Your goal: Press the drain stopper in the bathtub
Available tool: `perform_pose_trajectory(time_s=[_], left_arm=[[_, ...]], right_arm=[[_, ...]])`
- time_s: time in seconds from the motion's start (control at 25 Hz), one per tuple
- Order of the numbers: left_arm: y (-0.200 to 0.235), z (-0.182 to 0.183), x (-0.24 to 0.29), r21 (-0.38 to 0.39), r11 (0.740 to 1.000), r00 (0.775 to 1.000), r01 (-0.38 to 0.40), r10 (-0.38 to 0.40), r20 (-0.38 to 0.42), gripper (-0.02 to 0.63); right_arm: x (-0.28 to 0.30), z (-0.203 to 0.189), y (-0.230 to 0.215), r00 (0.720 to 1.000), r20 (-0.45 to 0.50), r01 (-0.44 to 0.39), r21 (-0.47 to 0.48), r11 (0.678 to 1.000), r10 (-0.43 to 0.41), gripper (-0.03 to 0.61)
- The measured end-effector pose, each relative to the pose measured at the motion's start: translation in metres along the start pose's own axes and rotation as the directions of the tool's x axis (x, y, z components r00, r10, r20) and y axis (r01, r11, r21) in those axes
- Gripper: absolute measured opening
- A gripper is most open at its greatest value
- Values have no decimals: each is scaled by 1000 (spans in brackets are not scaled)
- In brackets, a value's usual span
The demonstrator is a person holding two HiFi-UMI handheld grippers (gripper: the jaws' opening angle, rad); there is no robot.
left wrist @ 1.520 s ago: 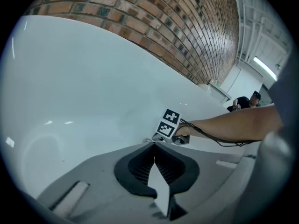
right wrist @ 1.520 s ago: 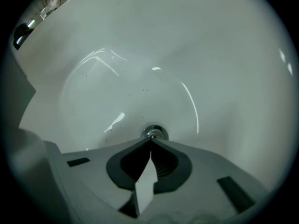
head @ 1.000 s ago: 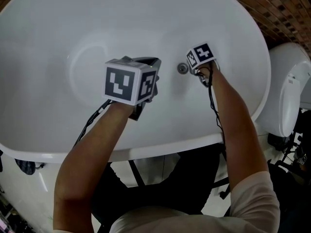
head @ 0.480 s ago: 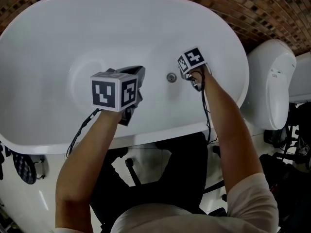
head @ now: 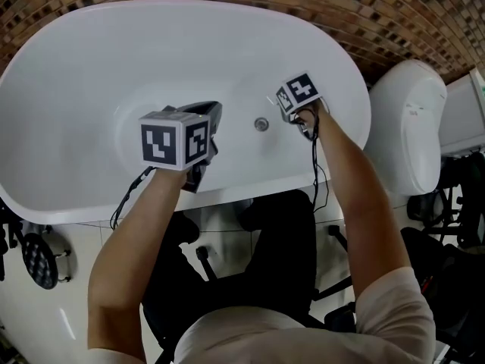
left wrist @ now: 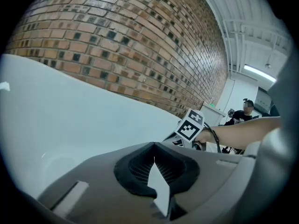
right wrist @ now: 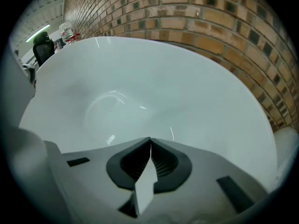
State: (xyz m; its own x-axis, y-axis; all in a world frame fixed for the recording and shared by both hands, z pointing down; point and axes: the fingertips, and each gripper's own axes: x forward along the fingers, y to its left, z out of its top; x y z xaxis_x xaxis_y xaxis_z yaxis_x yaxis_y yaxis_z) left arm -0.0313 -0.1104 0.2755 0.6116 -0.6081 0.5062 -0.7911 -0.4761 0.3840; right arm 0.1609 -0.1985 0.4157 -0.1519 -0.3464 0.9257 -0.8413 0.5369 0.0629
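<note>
Tub (head: 68,82) white, stopper (head: 261,124) silver. Wall (head: 394,21) brown brick, dark ones scattered. Left gripper (left wrist: 154,148) and right gripper (right wrist: 150,141) grey, pads (right wrist: 124,164) black, cubes (head: 174,139) black-and-white squares.

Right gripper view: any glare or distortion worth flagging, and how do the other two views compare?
Right gripper view: fisheye, dark corners, small glare streaks on the glossy white bathtub; left gripper view: same fisheye curving the brown brick wall; head view: sharp, rather dim, round metal drain stopper clearly visible.
</note>
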Motion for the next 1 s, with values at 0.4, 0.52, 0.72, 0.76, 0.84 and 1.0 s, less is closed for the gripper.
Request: perform_pose_trajectory(time_s=[0.4, 0.52, 0.72, 0.76, 0.84, 1.0], left_arm=[[-21, 8, -38, 38, 999, 999, 0, -1, 41, 6], [-29, 9, -50, 47, 999, 998, 8, -11, 58, 6], [-41, 14, -65, 72, 997, 996, 9, -15, 88, 6], [-42, 16, -69, 74, 997, 995, 7, -14, 95, 6], [-46, 18, -75, 79, 997, 994, 6, -15, 108, 6], [-54, 21, -91, 87, 996, 991, 6, -17, 131, 6]], right_arm=[[-61, 3, 3, 996, 79, 50, -9, 999, -49, 15], [-76, 1, 6, 993, 97, 61, -4, 998, -60, 15], [-103, 1, 10, 988, 138, 74, 4, 997, -74, 15], [-108, 1, 12, 986, 147, 75, 2, 997, -75, 15], [-119, 2, 15, 983, 165, 78, -1, 997, -77, 15], [-145, 4, 22, 969, 229, 90, 21, 996, -92, 15]])
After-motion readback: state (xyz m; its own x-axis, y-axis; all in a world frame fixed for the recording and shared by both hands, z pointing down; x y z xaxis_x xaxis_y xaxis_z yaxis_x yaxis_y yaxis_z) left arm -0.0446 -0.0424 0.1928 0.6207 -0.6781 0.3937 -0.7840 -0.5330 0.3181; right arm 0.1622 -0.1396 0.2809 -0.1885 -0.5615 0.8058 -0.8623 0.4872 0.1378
